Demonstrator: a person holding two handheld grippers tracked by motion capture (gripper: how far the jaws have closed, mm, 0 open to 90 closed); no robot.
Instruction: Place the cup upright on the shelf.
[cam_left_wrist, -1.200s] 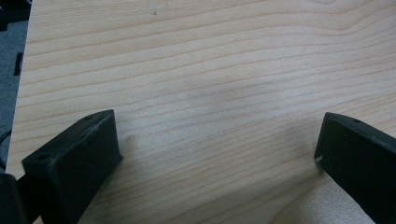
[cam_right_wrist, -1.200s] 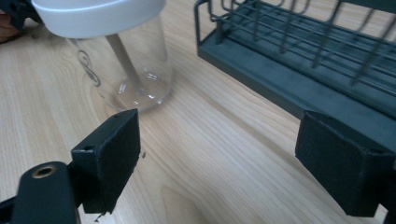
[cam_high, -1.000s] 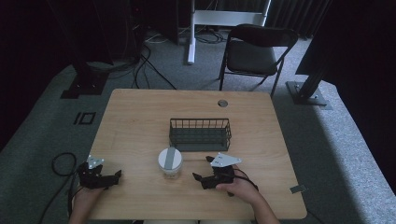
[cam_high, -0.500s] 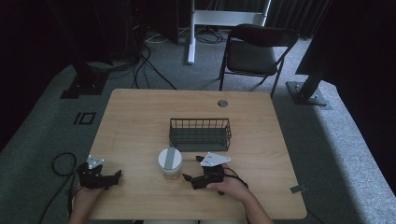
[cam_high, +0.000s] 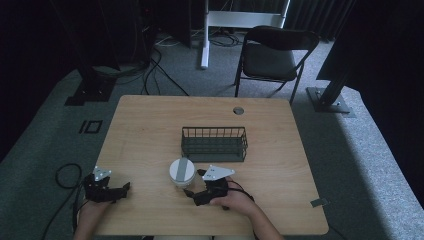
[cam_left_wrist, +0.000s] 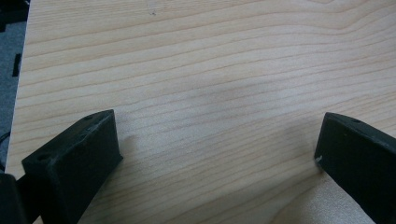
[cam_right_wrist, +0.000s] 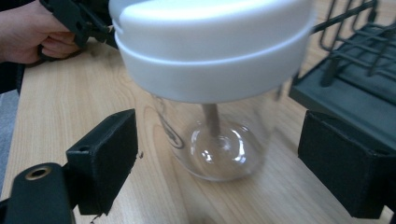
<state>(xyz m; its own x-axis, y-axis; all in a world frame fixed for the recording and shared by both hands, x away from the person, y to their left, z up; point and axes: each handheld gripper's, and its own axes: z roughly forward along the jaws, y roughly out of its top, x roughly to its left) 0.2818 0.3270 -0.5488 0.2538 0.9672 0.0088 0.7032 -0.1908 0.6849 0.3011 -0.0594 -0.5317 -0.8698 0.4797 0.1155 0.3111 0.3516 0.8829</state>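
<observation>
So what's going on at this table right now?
A person sits at a wooden table with a two-jaw gripper in each hand. The right gripper is open and aimed at a clear jar with a white lid, the jaws either side of it and not touching. A dark wire basket sits just behind the jar. The left gripper rests open near the table's corner, holding nothing.

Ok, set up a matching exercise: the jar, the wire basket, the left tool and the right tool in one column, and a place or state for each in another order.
Things:
1. jar
2. wire basket
3. left tool
4. right tool

Descriptions:
A. open over bare wood at the table's near left corner
B. dark, empty, mid-table
C. clear glass, white lid
D. open, jaws either side of the jar

Pairs: 1-C, 2-B, 3-A, 4-D
</observation>
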